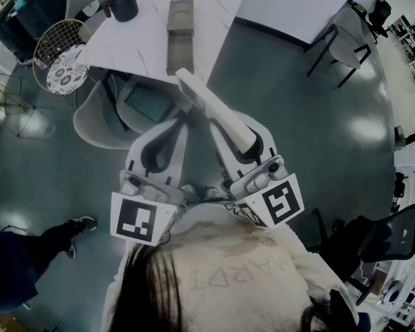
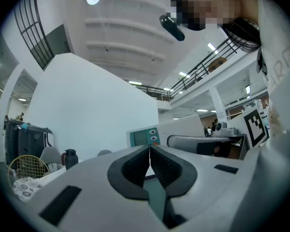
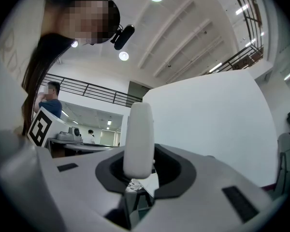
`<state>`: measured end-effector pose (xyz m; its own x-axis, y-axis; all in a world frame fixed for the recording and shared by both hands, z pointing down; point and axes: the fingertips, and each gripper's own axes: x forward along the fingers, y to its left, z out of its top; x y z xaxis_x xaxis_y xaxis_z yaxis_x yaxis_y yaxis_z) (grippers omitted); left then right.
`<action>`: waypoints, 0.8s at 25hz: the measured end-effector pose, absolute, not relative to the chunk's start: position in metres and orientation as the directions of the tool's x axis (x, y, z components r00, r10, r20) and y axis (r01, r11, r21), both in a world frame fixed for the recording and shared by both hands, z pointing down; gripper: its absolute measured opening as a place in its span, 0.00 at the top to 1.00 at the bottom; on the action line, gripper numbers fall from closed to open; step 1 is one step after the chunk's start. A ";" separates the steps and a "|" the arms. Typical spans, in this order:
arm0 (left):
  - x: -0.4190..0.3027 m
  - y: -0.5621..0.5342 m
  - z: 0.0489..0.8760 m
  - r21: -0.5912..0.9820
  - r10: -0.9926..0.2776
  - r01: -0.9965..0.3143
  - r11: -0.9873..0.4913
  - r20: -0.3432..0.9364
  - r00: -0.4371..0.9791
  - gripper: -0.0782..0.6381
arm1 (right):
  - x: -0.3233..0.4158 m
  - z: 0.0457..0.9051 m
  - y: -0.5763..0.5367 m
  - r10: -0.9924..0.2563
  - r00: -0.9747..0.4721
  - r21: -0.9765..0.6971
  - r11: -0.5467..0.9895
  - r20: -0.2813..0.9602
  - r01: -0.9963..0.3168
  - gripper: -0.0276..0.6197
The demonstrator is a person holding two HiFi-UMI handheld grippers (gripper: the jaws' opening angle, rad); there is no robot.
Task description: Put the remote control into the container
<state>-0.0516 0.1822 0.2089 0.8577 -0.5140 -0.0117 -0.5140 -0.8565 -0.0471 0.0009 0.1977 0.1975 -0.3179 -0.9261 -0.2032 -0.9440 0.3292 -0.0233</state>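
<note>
A long white remote control (image 1: 214,106) sticks out of my right gripper (image 1: 246,138), whose jaws are shut on its near end; its far tip points at the table. In the right gripper view the remote (image 3: 137,139) stands up between the dark pads (image 3: 174,170). The container (image 1: 180,33), a narrow beige open box, lies on the white table (image 1: 214,12) just past the remote's tip. My left gripper (image 1: 174,124) is beside the right one, its jaws shut (image 2: 149,151) with nothing between them. From the left gripper view the remote's (image 2: 150,137) screen and buttons show.
A black flask (image 1: 122,3) stands at the table's left corner. A racket (image 1: 59,43) leans left of the table, and a grey chair (image 1: 104,120) sits under its near edge. More chairs (image 1: 346,37) stand at the right. A person's shoe (image 1: 83,223) is at lower left.
</note>
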 end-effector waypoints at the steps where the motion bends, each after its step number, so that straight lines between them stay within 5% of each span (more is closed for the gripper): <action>1: -0.053 0.180 0.209 -0.048 -0.514 -0.514 -0.857 -0.012 0.858 0.87 | 0.000 0.198 0.195 -0.926 -0.318 -0.024 0.329 -0.203 -0.944 0.82; 20: -0.068 0.127 0.229 -0.021 -0.456 -0.456 -0.890 0.008 0.890 0.87 | -0.004 0.237 0.117 -0.962 -0.248 -0.012 0.251 -0.115 -0.968 0.82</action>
<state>-0.0682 0.1274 0.2289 0.8901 -0.4558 0.0084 -0.4555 -0.8900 -0.0211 -0.0042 0.1165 0.2366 -0.2480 -0.9619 -0.1149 -0.9679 0.2510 -0.0120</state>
